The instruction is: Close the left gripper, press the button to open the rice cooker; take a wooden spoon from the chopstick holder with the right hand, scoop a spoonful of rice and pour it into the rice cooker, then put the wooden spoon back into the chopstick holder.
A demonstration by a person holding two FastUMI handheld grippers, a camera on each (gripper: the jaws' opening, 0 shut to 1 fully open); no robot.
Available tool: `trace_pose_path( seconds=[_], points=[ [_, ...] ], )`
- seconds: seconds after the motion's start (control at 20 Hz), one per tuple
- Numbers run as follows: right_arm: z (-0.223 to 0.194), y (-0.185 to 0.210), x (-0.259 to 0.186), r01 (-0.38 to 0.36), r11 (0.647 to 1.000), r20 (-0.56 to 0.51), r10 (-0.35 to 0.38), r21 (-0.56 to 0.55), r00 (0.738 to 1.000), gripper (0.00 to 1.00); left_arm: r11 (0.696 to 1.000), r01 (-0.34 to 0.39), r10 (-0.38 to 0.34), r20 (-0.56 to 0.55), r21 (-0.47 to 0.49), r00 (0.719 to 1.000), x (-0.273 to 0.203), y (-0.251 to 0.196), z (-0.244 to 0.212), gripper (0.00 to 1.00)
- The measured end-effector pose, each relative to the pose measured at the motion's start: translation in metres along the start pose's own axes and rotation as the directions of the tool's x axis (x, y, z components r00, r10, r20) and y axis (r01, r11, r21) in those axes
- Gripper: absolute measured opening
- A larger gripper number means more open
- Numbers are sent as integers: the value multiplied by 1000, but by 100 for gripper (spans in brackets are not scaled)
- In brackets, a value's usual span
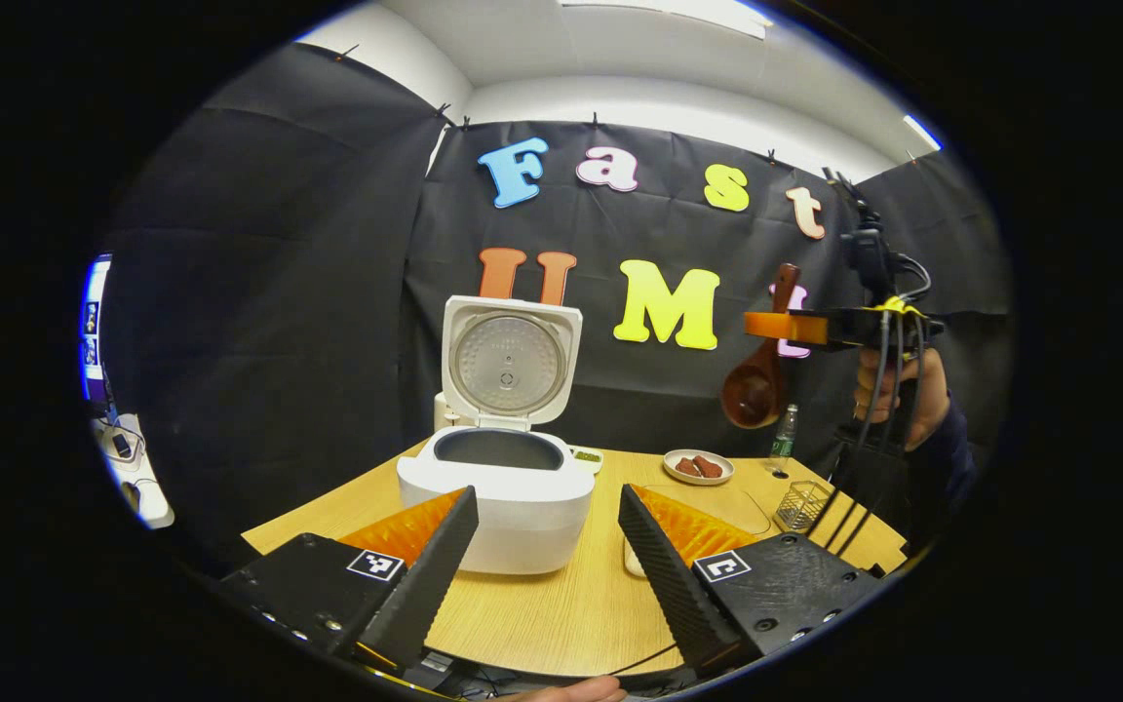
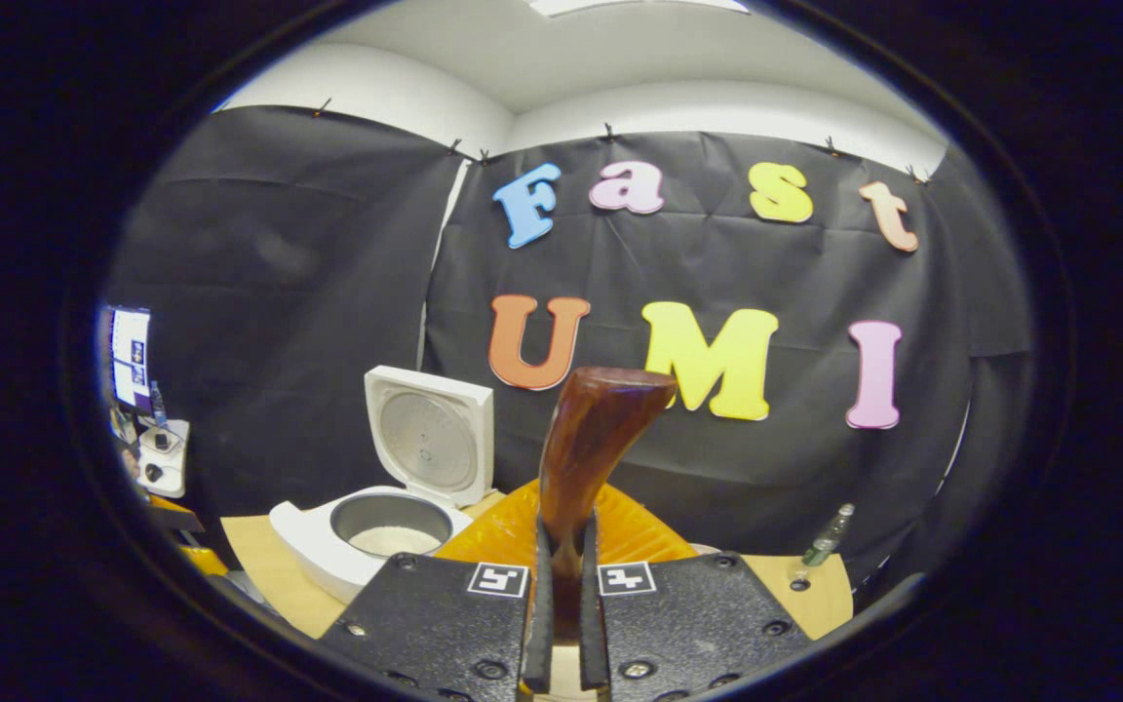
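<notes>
My left hand-held gripper [image 1: 544, 546]: fingers spread, over the desk [image 1: 561, 604] facing the rice cooker [image 1: 498, 487], lid up | my right hand-held gripper [image 2: 561, 604]: pinching the wooden spoon [image 2: 586, 448] handle, raised above the chopstick holder [image 1: 800, 504].

The wooden spoon [image 1: 761, 375] is showing a dark, glossy varnish — its handle is gleaming in the right gripper view. The rice cooker [image 1: 508, 487] is looking like smooth white plastic, its inner lid plate dull metal. The table [image 1: 561, 604] is showing pale matt wood grain. The chopstick holder [image 1: 801, 504] is looking like wire mesh — the wall behind is creasing like matt cloth.
</notes>
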State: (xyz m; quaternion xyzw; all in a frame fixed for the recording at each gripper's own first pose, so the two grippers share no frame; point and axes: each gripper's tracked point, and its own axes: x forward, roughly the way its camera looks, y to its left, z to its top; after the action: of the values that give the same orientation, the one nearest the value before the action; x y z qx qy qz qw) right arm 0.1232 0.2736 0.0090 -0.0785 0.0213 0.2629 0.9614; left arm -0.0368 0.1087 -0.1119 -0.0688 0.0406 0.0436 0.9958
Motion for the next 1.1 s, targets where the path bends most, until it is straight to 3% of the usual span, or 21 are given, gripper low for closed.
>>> trace_pose_path(
  seconds=[0.4, 0.65, 1.1],
  points=[
    [-13, -100, -58, 149, 988, 17, -149, 35, 989, 13, 998, 37, -41, 65, 50, 997, 26, -50, 27, 93],
    [-55, -160, -88, 249, 964, -20, -248, 90, 968, 13, 993, 92, -98, 86, 78, 991, 44, -80, 32, 93],
    [-145, -241, -55, 357, 907, -153, -329, 223, 932, 13, 986, 144, -151, 95, 78, 984, 79, -103, 33, 93]
  ],
)
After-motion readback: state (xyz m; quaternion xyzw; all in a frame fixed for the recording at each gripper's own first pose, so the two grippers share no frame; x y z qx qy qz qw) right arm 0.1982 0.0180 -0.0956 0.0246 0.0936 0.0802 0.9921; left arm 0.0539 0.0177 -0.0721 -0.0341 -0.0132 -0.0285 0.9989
